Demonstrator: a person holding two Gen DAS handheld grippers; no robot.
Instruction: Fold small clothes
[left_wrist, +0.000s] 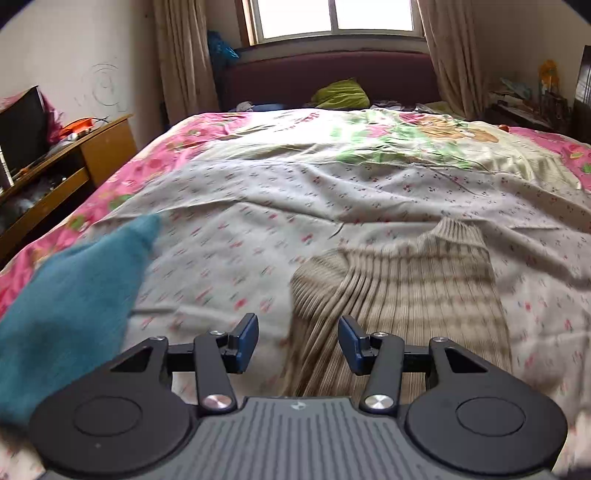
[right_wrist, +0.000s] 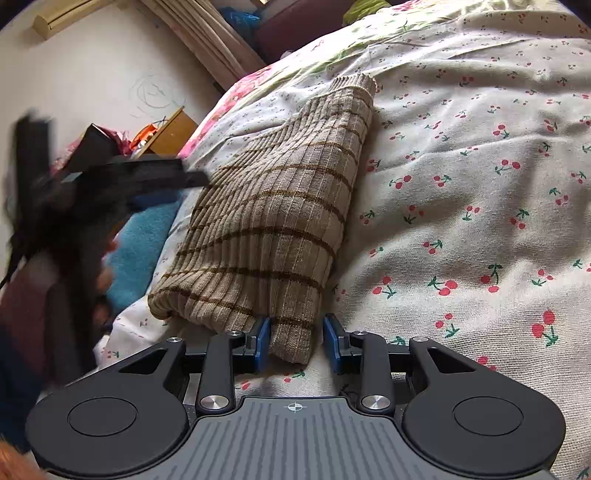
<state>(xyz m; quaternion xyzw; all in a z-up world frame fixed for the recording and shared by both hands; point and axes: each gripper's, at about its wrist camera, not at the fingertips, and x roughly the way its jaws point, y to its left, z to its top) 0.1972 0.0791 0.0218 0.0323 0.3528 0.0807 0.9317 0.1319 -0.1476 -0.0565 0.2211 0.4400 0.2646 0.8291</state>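
Striped ribbed sweater (right_wrist: 269, 206), beige with thin brown cross-stripes, lies on the cherry-print bedsheet (right_wrist: 461, 206), already doubled into a long narrow bundle running away from the right wrist camera toward the head of the bed. Right gripper (right_wrist: 295, 341): a corner of the near end of the sweater hangs between its blue pads (right_wrist: 263, 341); the left pad touches the knit, but a gap shows beside the right pad, so the jaws stand narrow around the cloth without visibly pinching it. Left gripper (left_wrist: 298, 341): jaws about half open, nothing between them, hovering over the near left edge of the same sweater; its view is motion-blurred. In the right wrist view it appears as a dark blurred shape at the left side of the garment. A teal garment (left_wrist: 74, 295) lies just beside the sweater on its left, apparently not yet folded. Judgement: the step in hand is the lengthwise fold done, crosswise fold pending. Next move calls for the left gripper to settle and close on the near edge opposite the right gripper, the right to tighten fully, then both to lift and carry the near end over toward the collar end, keeping edges aligned so the bundle does not unroll.
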